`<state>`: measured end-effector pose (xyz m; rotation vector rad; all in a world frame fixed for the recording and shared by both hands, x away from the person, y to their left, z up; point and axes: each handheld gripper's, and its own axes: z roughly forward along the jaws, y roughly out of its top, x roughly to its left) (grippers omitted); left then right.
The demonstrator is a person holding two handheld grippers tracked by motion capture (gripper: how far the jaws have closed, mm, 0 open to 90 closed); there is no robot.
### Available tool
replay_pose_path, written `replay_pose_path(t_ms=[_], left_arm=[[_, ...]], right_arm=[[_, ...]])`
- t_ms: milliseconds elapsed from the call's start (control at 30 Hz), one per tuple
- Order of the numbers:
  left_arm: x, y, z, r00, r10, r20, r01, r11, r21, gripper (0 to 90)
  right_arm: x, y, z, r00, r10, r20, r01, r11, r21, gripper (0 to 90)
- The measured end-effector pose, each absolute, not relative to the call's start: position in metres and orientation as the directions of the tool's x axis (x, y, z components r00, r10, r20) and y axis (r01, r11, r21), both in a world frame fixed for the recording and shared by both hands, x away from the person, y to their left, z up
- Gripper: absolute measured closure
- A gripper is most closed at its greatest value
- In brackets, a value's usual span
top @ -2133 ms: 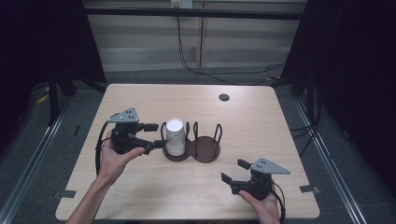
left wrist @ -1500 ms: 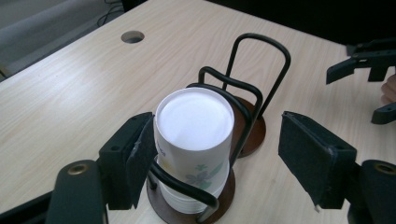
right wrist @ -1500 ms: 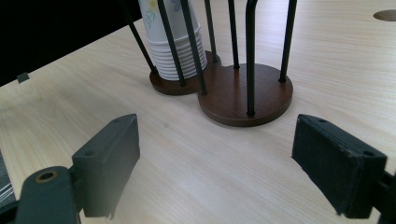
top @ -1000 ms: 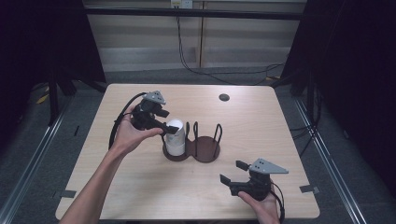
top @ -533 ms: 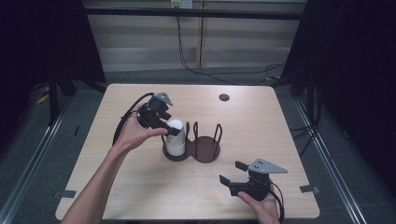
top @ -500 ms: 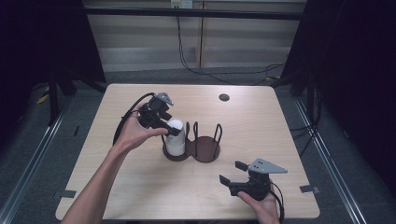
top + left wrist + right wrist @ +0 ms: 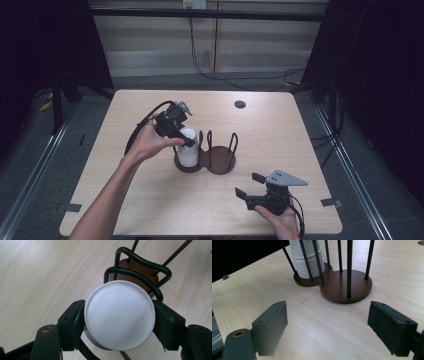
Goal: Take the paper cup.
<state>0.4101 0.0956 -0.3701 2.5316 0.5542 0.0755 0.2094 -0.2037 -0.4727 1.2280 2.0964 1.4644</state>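
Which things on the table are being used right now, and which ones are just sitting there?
In use:
- stack of white paper cups, upside down in the holder
- wooden cup holder with black wire loops
- left gripper, jaws just closing against the top cup

Just there:
- right gripper, open, resting on the table
- small dark round spot

The left tongs (image 7: 186, 141) point steeply down from an outstretched forearm, and their jaws have just been closing, pads now against both sides of something round. The right tongs (image 7: 248, 185) lie level, jaws spread wide.
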Motion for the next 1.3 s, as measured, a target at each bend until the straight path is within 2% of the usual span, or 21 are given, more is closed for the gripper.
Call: replay_pose_path(t_ms=[67, 533, 700, 967, 1300], left_arm=[[0.411, 0.095, -0.369, 0.924, 0.381, -0.036, 0.346, -0.792, 0.503, 32.2], [0.408, 0.090, -0.365, 0.931, 0.365, -0.018, 0.329, -0.817, 0.473, 34.3], [0.407, 0.091, -0.364, 0.923, 0.384, -0.031, 0.349, -0.799, 0.489, 34.4], [0.405, 0.092, -0.356, 0.929, 0.371, 0.001, 0.322, -0.806, 0.497, 34.9], [0.401, 0.096, -0.348, 0.924, 0.382, -0.008, 0.329, -0.784, 0.527, 36.0]], right_arm=[[0.210, -0.203, -0.473, -0.587, 0.778, 0.221, 0.477, 0.112, 0.872, 15.4], [0.210, -0.203, -0.473, -0.591, 0.777, 0.218, 0.477, 0.119, 0.871, 15.5], [0.211, -0.202, -0.474, -0.592, 0.777, 0.217, 0.478, 0.121, 0.870, 15.5], [0.211, -0.201, -0.474, -0.593, 0.776, 0.216, 0.479, 0.124, 0.869, 15.7], [0.211, -0.201, -0.474, -0.595, 0.774, 0.217, 0.480, 0.126, 0.868, 15.7]])
